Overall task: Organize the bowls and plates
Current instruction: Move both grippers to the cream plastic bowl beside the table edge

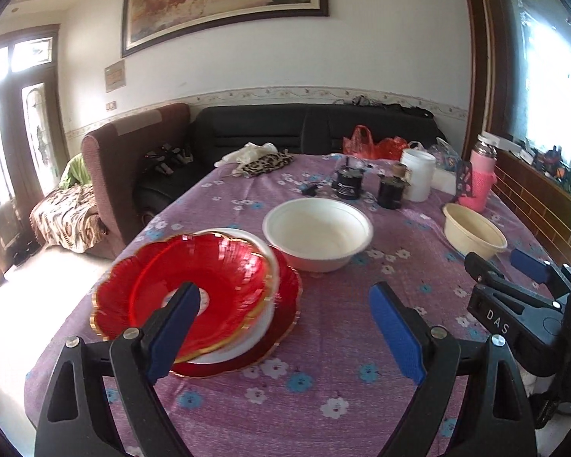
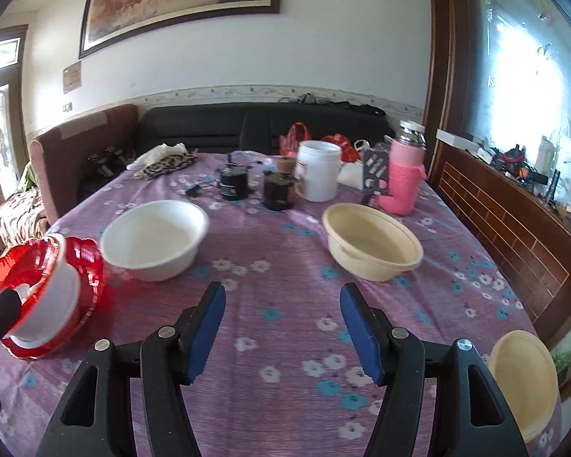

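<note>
A stack of plates sits at the table's left: a red gold-rimmed plate (image 1: 209, 282) tilted on top of a white plate (image 1: 264, 327) and a lower red plate (image 1: 285, 304). My left gripper (image 1: 285, 301) is open, its left finger lying over the top red plate. The stack also shows in the right wrist view (image 2: 80, 266). A white bowl (image 1: 318, 238) (image 2: 156, 240) stands behind the stack. A cream bowl (image 2: 373, 245) (image 1: 474, 230) stands to the right. A second cream bowl (image 2: 523, 381) sits near my right gripper (image 2: 283, 304), which is open and empty above the cloth.
The purple flowered tablecloth (image 2: 285, 342) covers the table. At the back stand two dark jars (image 2: 276, 190), a white tub (image 2: 318, 175), a pink bottle (image 2: 403, 171) and red bags (image 2: 297, 137). A sofa and armchair (image 1: 133, 160) lie beyond; a wooden ledge (image 2: 514, 236) runs along the right.
</note>
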A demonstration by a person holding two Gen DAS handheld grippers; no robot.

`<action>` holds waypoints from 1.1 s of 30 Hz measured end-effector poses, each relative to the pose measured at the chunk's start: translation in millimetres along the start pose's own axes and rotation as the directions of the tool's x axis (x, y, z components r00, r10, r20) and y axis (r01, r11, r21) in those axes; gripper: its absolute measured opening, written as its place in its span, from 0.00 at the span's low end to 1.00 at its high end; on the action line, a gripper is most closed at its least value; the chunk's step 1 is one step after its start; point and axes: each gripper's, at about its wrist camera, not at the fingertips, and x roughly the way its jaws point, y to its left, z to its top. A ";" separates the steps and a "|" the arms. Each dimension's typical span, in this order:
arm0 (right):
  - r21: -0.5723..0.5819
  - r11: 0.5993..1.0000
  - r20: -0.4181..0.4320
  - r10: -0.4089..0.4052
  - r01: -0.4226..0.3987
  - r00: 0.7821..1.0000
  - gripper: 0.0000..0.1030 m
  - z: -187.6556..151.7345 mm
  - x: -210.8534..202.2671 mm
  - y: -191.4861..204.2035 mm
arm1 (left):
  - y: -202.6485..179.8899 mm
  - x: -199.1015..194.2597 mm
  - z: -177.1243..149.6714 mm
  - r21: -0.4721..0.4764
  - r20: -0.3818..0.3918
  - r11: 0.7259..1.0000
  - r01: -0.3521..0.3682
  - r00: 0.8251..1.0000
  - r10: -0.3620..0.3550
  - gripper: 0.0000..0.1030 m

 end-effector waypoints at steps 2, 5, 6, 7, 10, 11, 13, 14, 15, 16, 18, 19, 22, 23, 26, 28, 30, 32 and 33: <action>0.003 1.000 -0.008 -0.013 0.013 1.000 0.65 -0.8 1.4 -10.3 | -10.8 5.8 -0.1 0.015 -0.028 0.999 0.037 0.999 -0.036 0.87; 0.015 1.000 -0.025 -0.020 0.020 0.999 0.65 -2.3 0.0 -36.4 | -22.3 12.1 -2.4 0.018 -0.068 0.995 0.093 0.993 -0.092 0.87; 0.025 0.999 -0.030 -0.029 0.029 0.999 0.65 -3.2 -2.7 -48.8 | -25.1 14.1 -3.2 0.019 -0.077 0.994 0.106 0.992 -0.105 0.87; 0.039 0.998 -0.036 -0.040 0.042 0.999 0.65 -4.5 -6.6 -63.2 | -28.3 16.4 -4.0 0.023 -0.085 0.993 0.114 0.990 -0.112 0.87; 0.101 0.991 -0.052 -0.087 0.092 0.995 0.65 -12.8 -20.1 -118.0 | -36.0 22.1 -6.9 0.034 -0.106 0.990 0.137 0.985 -0.133 0.87; 0.123 0.985 -0.059 -0.114 0.120 0.992 0.65 -17.2 -25.2 -137.7 | -37.8 24.1 -7.4 0.035 -0.113 0.989 0.145 0.984 -0.140 0.87; 0.173 0.968 -0.085 -0.168 0.180 0.982 0.65 -28.8 -35.0 -179.6 | -40.7 28.9 -8.3 0.031 -0.129 0.985 0.169 0.978 -0.164 0.87; 0.202 0.958 -0.104 -0.185 0.202 0.977 0.65 -36.1 -39.5 -201.4 | -42.4 31.3 -8.7 0.028 -0.137 0.983 0.182 0.975 -0.176 0.87; 0.233 0.946 -0.129 -0.200 0.226 0.971 0.65 -44.6 -43.8 -223.9 | -44.2 34.3 -8.8 0.025 -0.147 0.981 0.194 0.971 -0.189 0.87; 0.259 0.933 -0.152 -0.217 0.250 0.964 0.65 -52.9 -47.4 -242.6 | -48.0 37.4 -9.0 0.021 -0.161 0.977 0.212 0.965 -0.206 0.87; 0.301 0.904 -0.201 -0.250 0.303 0.947 0.65 -71.8 -53.2 -277.6 | -57.3 42.8 -9.0 0.012 -0.189 0.967 0.253 0.951 -0.247 0.87; 0.315 0.893 -0.221 -0.260 0.321 0.940 0.65 -79.2 -54.2 -289.3 | -64.8 46.5 -8.5 0.006 -0.208 0.959 0.283 0.938 -0.276 0.87; 0.383 0.864 -0.275 -0.230 0.326 0.933 0.65 -102.3 -57.4 -319.1 | -93.5 55.4 -6.1 0.005 -0.269 0.933 0.359 0.899 -0.345 0.87; 0.410 0.858 -0.282 -0.205 0.311 0.937 0.65 -107.9 -57.8 -325.5 | -104.2 57.6 -5.5 0.004 -0.289 0.922 0.386 0.884 -0.368 0.87; 0.451 0.846 -0.287 -0.163 0.283 0.944 0.65 -116.4 -56.2 -332.7 | -147.6 67.4 -3.8 0.007 -0.372 0.878 0.479 0.816 -0.443 0.87; 0.465 0.846 -0.286 -0.136 0.261 0.949 0.65 -117.6 -52.3 -328.9 | -176.1 74.0 -5.2 0.013 -0.418 0.853 0.522 0.778 -0.470 0.87; 0.469 0.851 -0.286 -0.105 0.235 0.953 0.65 -117.7 -47.6 -326.7 | -199.8 79.2 -8.5 0.027 -0.450 0.841 0.540 0.758 -0.472 0.87; 0.463 0.858 -0.287 -0.094 0.224 0.953 0.65 -117.4 -45.2 -323.9 | -218.4 82.5 -12.2 0.034 -0.476 0.833 0.553 0.741 -0.473 0.87; 0.460 0.859 -0.288 -0.094 0.223 0.953 0.65 -117.2 -41.7 -321.6 | -225.8 83.8 -13.7 0.036 -0.487 0.828 0.560 0.733 -0.474 0.87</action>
